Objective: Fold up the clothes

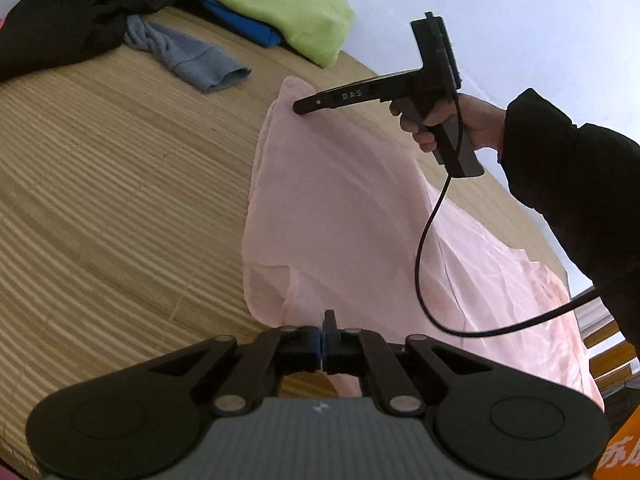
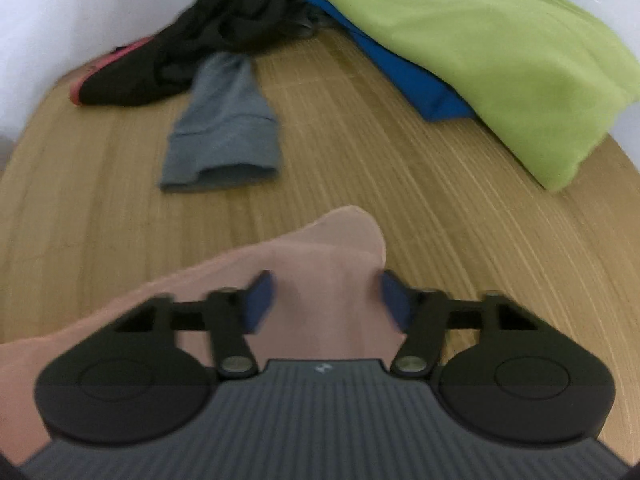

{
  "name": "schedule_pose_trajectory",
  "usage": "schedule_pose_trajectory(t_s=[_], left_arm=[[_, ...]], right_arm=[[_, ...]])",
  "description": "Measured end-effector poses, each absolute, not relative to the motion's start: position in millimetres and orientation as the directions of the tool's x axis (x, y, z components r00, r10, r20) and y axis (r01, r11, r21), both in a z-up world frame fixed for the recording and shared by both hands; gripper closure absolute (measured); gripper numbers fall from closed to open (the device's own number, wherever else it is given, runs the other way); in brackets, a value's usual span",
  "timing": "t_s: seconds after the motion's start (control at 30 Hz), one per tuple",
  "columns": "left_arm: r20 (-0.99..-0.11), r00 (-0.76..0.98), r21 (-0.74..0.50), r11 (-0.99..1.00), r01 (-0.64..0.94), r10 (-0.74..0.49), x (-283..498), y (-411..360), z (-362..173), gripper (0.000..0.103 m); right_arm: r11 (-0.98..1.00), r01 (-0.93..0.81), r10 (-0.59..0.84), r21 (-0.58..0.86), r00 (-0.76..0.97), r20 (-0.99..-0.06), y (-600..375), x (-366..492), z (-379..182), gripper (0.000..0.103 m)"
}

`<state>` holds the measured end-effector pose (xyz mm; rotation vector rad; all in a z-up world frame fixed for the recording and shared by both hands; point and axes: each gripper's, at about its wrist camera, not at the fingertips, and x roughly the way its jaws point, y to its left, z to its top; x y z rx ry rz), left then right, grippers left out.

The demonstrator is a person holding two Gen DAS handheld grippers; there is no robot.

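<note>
Pink garment point(image 2: 320, 300) between parted right gripper point(image 2: 326, 300) jaws

Five garments counted on one woven bamboo mat point(image 1: 100, 200): one pink garment point(image 1: 340, 216), one grey garment point(image 1: 192, 56), one black garment point(image 1: 72, 12), one blue garment point(image 1: 236, 20), one lime-green garment point(image 1: 280, 4). Also a single strip of red fabric point(image 2: 108, 64) at the edge of the black one. Two grippers: left gripper point(image 1: 321, 350) and right gripper point(image 2: 326, 300). One black cable point(image 1: 424, 248).
</note>
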<state>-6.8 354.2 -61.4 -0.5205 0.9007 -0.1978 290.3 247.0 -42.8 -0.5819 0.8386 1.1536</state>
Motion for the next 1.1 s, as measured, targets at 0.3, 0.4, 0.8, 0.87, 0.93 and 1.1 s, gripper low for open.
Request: schedule_pose_trajectory(t_s=[0.3,0.4,0.8,0.87,0.93,1.1], left_arm=[[-0.597,0.756,-0.491,0.868,-0.079,-0.269,-18,383,-13,0.103],[-0.576,0.801,-0.435,0.891,-0.133,-0.162,-24,404,12,0.103],[-0.571,0.764,-0.165,0.870,-0.465,0.300,-41,523,55,0.103],[-0.573,0.738,-0.135,0.847,-0.515,0.357,-39,550,59,0.103],[-0.583,0.705,-0.103,0.823,-0.558,0.405,-36,575,57,0.103],[-0.611,0.635,-0.048,0.778,-0.626,0.473,-29,617,38,0.103]], right_arm=[[0.418,-0.907,0.652,0.048,0.263,-0.711,243,283,-14,0.100],[0.428,-0.902,0.699,0.057,0.291,-0.653,255,286,12,0.100],[0.384,-0.916,0.827,0.116,0.285,-0.485,367,282,59,0.100],[0.371,-0.921,0.845,0.116,0.283,-0.454,399,277,64,0.100],[0.362,-0.925,0.855,0.113,0.282,-0.435,431,272,65,0.100],[0.356,-0.932,0.851,0.068,0.294,-0.434,495,256,53,0.100]])
